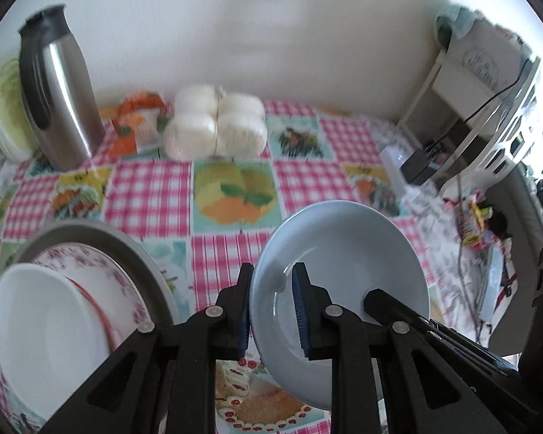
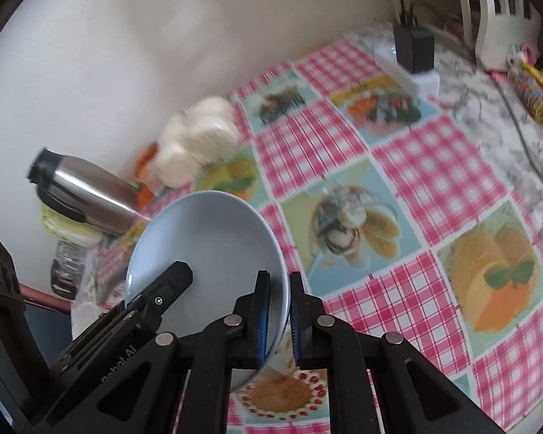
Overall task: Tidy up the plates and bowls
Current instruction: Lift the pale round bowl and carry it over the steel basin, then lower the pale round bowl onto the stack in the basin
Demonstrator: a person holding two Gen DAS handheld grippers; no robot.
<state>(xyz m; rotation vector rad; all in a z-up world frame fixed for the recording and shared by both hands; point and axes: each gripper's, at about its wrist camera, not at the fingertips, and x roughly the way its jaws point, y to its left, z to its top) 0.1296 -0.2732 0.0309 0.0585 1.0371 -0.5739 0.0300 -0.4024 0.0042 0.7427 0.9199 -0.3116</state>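
A pale blue bowl (image 1: 344, 253) is held above the table by both grippers at once. My left gripper (image 1: 273, 307) is shut on its left rim, one finger inside the bowl and one outside. My right gripper (image 2: 279, 311) is shut on its right rim in the right wrist view, where the bowl (image 2: 206, 238) tilts up. The other gripper's finger shows on the bowl in each view. At lower left a stack sits on the table: a white bowl (image 1: 43, 325) on a floral plate (image 1: 105, 264) on a grey plate (image 1: 134, 246).
A steel thermos jug (image 1: 58, 97), a bag of white buns (image 1: 217, 123), an orange package (image 1: 134, 126) and a cabbage (image 1: 3, 108) stand at the back by the wall. A white power strip with black adapter (image 2: 412, 54) lies at the table's right end.
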